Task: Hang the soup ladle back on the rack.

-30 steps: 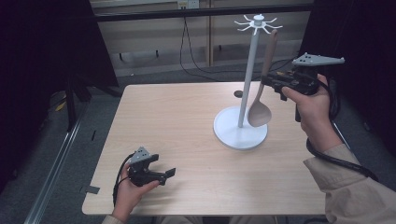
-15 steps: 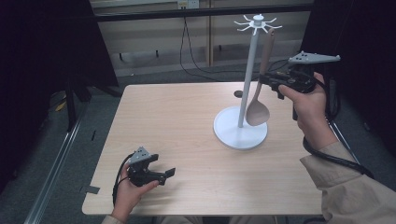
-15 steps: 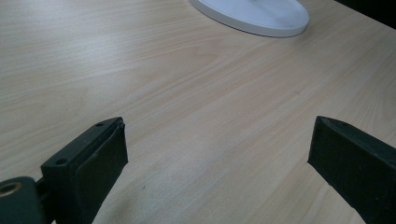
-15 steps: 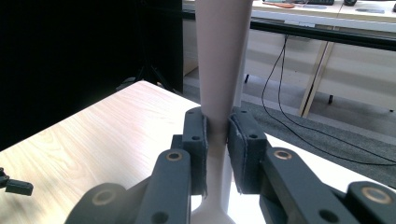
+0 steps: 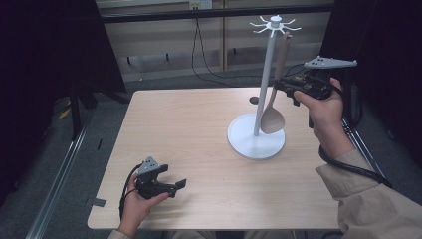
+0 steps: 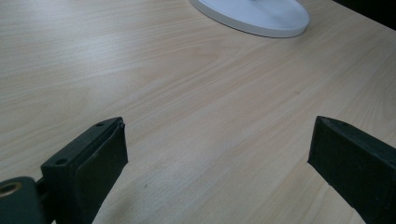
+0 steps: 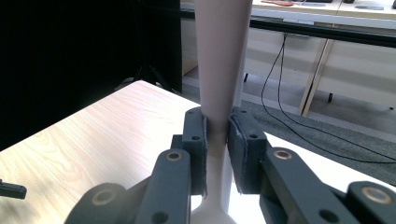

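High view showed the right gripper (image 5: 279, 85) raised at the far right of the table (image 5: 199, 129), and its jaws were pressed together on the handle of a wooden spoon (image 5: 274, 107), a little below the middle of the handle. The spoon hung almost upright, with its bowl down near the white round base and its handle end up close to the hooks (image 5: 274, 25) at the top of the white stand (image 5: 263, 84). I could not tell if the handle end already sat on a hook or was only beside it. In my judgement the step in hand was hanging the spoon on the stand, and to do it well the person should keep the handle upright, bring its end exactly over one hook, lower it slowly, and loosen the jaws only when the hook carried the weight, without pushing the thin pole sideways. In the right gripper view the handle (image 7: 219, 56) stood straight between the two pads, touching both, with the pole just behind it. The left gripper (image 5: 175, 186) rested at the near left of the table with its jaws wide apart and nothing between them, well apart from the stand.
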